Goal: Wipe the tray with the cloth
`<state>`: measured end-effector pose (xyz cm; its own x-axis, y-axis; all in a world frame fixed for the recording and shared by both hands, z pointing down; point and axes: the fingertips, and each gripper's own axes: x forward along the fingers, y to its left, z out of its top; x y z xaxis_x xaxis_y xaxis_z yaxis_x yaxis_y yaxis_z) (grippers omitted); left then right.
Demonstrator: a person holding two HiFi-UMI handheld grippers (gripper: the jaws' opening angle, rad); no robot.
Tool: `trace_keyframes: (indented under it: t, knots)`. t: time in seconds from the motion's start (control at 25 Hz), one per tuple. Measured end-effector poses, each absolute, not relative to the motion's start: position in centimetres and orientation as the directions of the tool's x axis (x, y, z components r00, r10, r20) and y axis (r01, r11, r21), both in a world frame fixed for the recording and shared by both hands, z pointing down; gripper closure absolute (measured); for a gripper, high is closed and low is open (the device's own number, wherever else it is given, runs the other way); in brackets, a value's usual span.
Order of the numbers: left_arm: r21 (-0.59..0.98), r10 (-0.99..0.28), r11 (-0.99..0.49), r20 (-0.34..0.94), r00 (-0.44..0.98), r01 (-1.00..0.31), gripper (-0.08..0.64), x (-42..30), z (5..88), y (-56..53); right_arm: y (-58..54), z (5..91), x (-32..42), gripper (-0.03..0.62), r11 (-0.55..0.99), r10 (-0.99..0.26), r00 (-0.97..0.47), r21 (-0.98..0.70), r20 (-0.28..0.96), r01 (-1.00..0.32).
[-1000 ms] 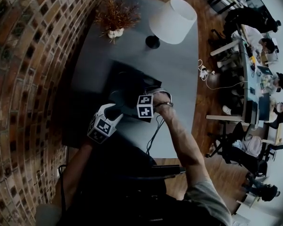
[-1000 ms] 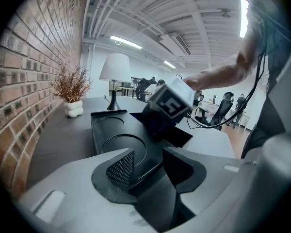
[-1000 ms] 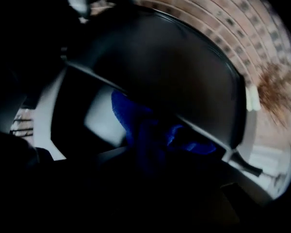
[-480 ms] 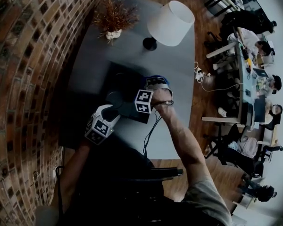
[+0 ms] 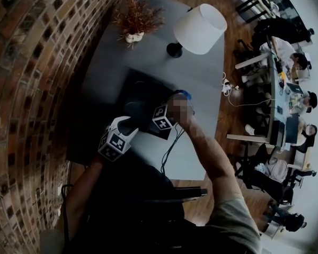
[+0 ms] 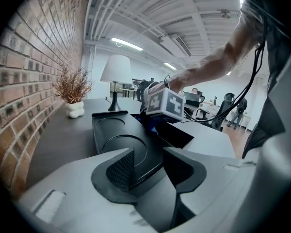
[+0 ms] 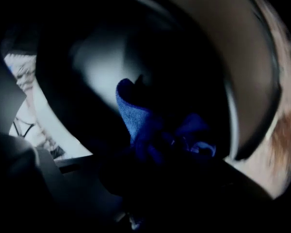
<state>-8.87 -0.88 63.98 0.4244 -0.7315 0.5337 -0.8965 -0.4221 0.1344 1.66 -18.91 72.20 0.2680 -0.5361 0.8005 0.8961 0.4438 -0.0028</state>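
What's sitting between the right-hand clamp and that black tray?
A bunched blue cloth, held in the right gripper's shut jaws over the tray. The right gripper view shows it; the head view catches only a sliver.

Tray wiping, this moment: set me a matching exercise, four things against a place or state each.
Things:
1. left gripper
2. right gripper
3. lamp
4. dried plant

Places or states:
A. next to the brick wall
B. shut on the blue cloth
C. shut on the near edge of the tray
D. white shade, standing far down the table

Pairs: 1-C; 2-B; 3-D; 4-A
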Motion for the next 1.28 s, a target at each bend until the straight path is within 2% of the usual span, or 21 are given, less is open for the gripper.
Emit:
trace_keyframes:
  t: [0.08,0.2,0.32,0.4,0.44,0.48,0.56,0.64,0.72,0.8,0.88,0.92,0.96,1.04,1.16,1.28]
  knots:
    - [0.132,-0.732,-0.426,0.531,0.427,-0.895,0.387,-8.9,63.8,-0.9,-16.1,72.1,2.7,0.532,0.333,-0.485,0.283,-0.125,0.827,0.935]
    - [0.135,-0.731,-0.417,0.538,0.420,-0.899,0.388,-9.0,63.8,-0.9,-9.5,71.8,4.0,0.532,0.205,-0.320,0.290,-0.233,0.902,0.951]
    - [0.135,-0.729,-0.415,0.542,0.418,-0.900,0.387,-9.1,64.1,-0.8,-3.5,71.1,5.2,0.532,0.172,-0.136,0.312,-0.288,0.940,0.942]
    - [0.126,-0.741,-0.413,0.530,0.413,-0.902,0.387,-9.3,64.0,-1.0,-2.0,71.7,4.9,0.532,0.281,-0.024,0.278,-0.260,0.960,0.924]
    - [0.124,-0.752,-0.406,0.517,0.408,-0.905,0.388,-9.3,64.3,-1.1,-1.9,71.5,4.1,0.532,0.386,0.049,0.223,-0.224,0.974,0.895]
    - [0.128,-0.759,-0.403,0.507,0.409,-0.906,0.387,-9.3,64.5,-1.1,-2.1,70.7,3.1,0.532,0.515,0.131,0.134,-0.183,0.982,0.838]
    - [0.151,-0.742,-0.409,0.520,0.424,-0.900,0.387,-9.1,64.3,-0.9,-3.8,67.6,0.9,0.532,0.769,0.246,-0.142,-0.104,0.959,0.630]
    - [0.184,-0.718,-0.408,0.541,0.439,-0.894,0.388,-9.2,63.8,-0.7,-7.1,63.9,0.2,0.531,0.939,0.208,-0.437,-0.053,0.875,0.341]
    - [0.211,-0.728,-0.384,0.530,0.435,-0.899,0.385,-10.1,63.5,-0.9,-11.3,60.5,2.4,0.531,0.998,0.041,-0.619,-0.009,0.784,0.055]
    - [0.233,-0.767,-0.334,0.496,0.407,-0.913,0.383,-12.0,62.8,-1.9,-15.0,57.3,6.2,0.531,0.975,-0.155,-0.690,-0.003,0.707,-0.222]
    - [0.280,-0.802,-0.265,0.467,0.372,-0.923,0.383,-14.4,61.9,-3.2,-17.6,56.9,11.3,0.531,0.885,-0.328,-0.667,-0.031,0.669,-0.465]
    - [0.306,-0.810,-0.232,0.465,0.357,-0.923,0.383,-15.4,61.9,-3.8,-18.2,57.7,13.5,0.531,0.837,-0.380,-0.633,-0.039,0.675,-0.545]
    - [0.331,-0.811,-0.203,0.471,0.348,-0.922,0.383,-16.1,62.1,-4.3,-18.0,58.9,15.1,0.531,0.806,-0.399,-0.592,-0.040,0.700,-0.590]
    - [0.375,-0.798,-0.165,0.493,0.346,-0.912,0.368,-16.9,63.0,-5.0,-16.0,62.7,15.9,0.531,0.805,-0.354,-0.533,-0.040,0.769,-0.592]
    - [0.434,-0.774,-0.144,0.511,0.375,-0.889,0.359,-16.7,64.1,-6.1,-11.4,67.9,12.5,0.531,0.878,-0.221,-0.522,-0.064,0.824,-0.474]
    - [0.464,-0.757,-0.139,0.520,0.396,-0.875,0.359,-16.6,64.8,-6.9,-9.3,70.0,8.9,0.531,0.921,-0.180,-0.497,-0.031,0.849,-0.388]
